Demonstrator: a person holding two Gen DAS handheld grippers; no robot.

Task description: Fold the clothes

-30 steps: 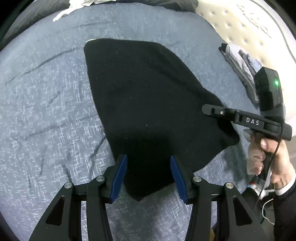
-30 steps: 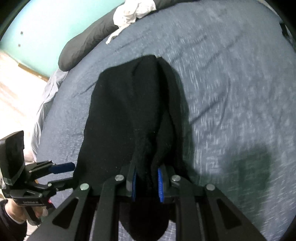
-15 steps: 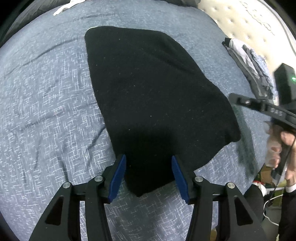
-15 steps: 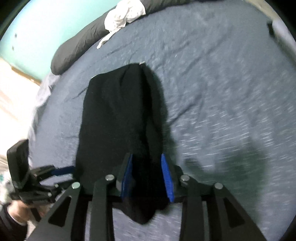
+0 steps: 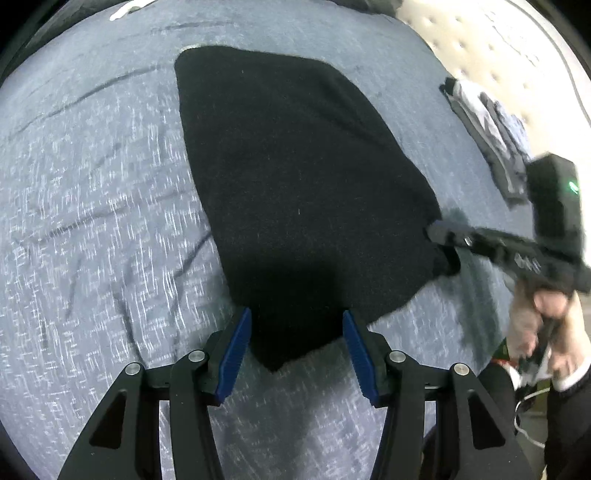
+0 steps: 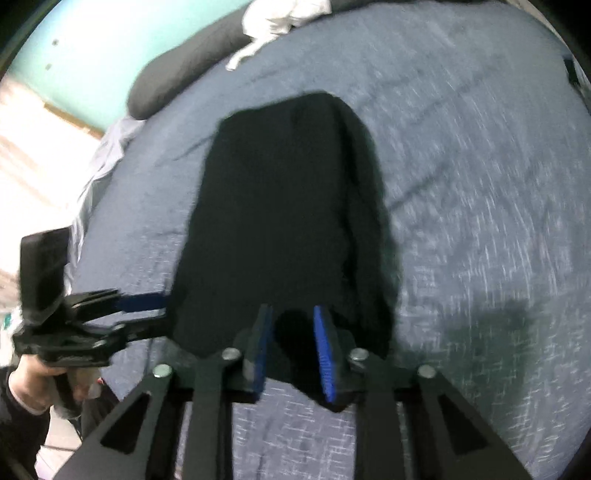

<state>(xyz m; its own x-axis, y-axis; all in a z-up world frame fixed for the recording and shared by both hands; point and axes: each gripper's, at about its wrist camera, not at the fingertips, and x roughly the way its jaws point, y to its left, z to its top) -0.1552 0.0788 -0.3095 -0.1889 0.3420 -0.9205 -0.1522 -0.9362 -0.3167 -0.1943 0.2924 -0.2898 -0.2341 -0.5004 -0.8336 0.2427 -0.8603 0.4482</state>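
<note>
A black garment (image 5: 295,177) lies flat on the blue-grey bedsheet (image 5: 92,192), folded into a tapered shape. My left gripper (image 5: 297,350) is open, its blue pads either side of the garment's near pointed corner and not touching it. In the right wrist view the same garment (image 6: 280,206) runs away from me. My right gripper (image 6: 291,350) has its pads drawn in on the near corner, with dark fabric between them. From the left wrist view the right gripper (image 5: 436,234) meets the garment's right corner. The left gripper (image 6: 164,312) sits at the garment's near left edge.
A stack of folded clothes (image 5: 491,133) lies at the right, beside the cream quilted mattress edge (image 5: 498,44). A dark pillow (image 6: 177,81) and a white cloth (image 6: 280,18) sit at the far end. The bed's edge and wooden floor (image 6: 33,147) are at the left.
The right gripper opened and let the garment drop, swung off to the right, then came back and narrowed on the right corner. The left gripper stayed open at the near corner.
</note>
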